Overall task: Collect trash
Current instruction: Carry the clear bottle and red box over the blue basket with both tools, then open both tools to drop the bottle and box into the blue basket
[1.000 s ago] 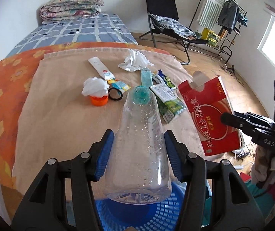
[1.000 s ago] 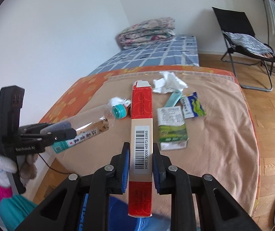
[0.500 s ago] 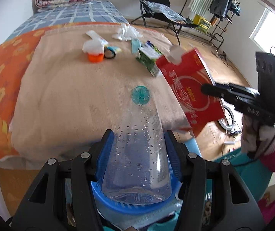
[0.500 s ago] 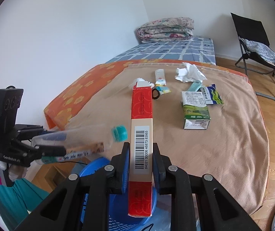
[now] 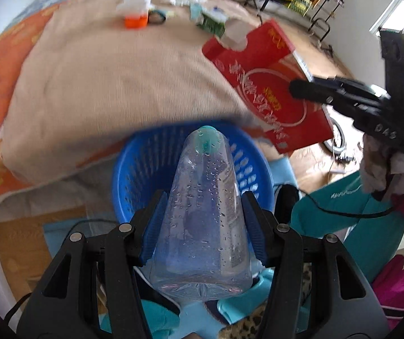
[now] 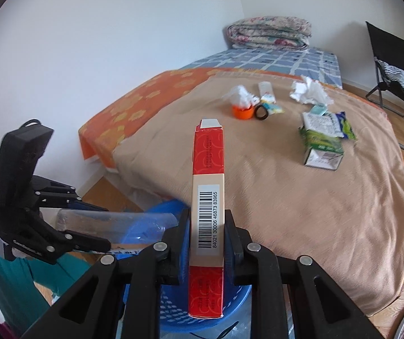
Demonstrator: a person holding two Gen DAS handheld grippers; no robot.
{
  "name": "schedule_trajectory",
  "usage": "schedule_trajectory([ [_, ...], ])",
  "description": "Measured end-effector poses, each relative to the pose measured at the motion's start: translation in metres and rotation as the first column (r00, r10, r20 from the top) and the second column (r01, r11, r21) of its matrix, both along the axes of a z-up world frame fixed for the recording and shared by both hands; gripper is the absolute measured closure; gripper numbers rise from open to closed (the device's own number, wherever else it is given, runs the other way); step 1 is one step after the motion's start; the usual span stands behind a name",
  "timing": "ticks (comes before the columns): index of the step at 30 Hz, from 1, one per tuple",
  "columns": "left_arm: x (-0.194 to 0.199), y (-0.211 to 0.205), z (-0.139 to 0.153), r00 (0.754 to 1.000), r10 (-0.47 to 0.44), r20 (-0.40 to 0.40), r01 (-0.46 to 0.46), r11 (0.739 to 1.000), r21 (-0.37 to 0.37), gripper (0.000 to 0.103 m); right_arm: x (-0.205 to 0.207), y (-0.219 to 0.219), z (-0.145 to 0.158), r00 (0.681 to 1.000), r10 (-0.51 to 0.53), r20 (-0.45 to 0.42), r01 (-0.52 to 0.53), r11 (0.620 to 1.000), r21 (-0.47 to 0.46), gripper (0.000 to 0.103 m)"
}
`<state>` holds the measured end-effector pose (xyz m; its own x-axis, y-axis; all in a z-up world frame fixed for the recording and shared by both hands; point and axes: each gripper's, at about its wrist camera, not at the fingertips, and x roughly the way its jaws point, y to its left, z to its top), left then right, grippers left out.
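Basket (image 5: 134, 169), blue, sits on the floor beside the bed; I can't make out its contents. Above it my right gripper (image 6: 206, 243) clamps the red carton (image 6: 208, 180), my left gripper (image 5: 203, 226) pinches the clear bottle (image 5: 202, 214).

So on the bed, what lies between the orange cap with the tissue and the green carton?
In the right wrist view, a black ring beside the orange cap, a small yellow-blue wrapper, then bare tan blanket up to the green carton.

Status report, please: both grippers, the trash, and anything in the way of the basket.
Left gripper shut on bottle, over blue basket. Right gripper shut on red box, above basket rim. Nothing blocking.
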<state>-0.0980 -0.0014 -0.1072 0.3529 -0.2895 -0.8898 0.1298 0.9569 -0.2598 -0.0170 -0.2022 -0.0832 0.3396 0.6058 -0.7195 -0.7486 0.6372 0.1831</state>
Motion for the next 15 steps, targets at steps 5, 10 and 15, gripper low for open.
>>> schedule_trajectory([
  [5, -0.001, -0.001, -0.02, 0.998, 0.001, -0.07, 0.001, 1.0, 0.026, 0.048, -0.009, 0.009, -0.011, 0.999, 0.038, -0.018, -0.038, 0.999, -0.025, 0.083],
  [10, 0.001, -0.005, -0.029, 0.994, 0.0, -0.106, 0.005, 0.999, 0.044, 0.048, -0.019, 0.018, -0.022, 0.996, 0.077, -0.034, -0.079, 0.995, -0.057, 0.083],
  [15, 0.002, -0.01, -0.033, 0.992, -0.01, -0.126, 0.017, 0.998, 0.057, 0.047, -0.025, 0.022, -0.034, 0.993, 0.098, -0.059, -0.102, 0.991, -0.087, 0.083],
])
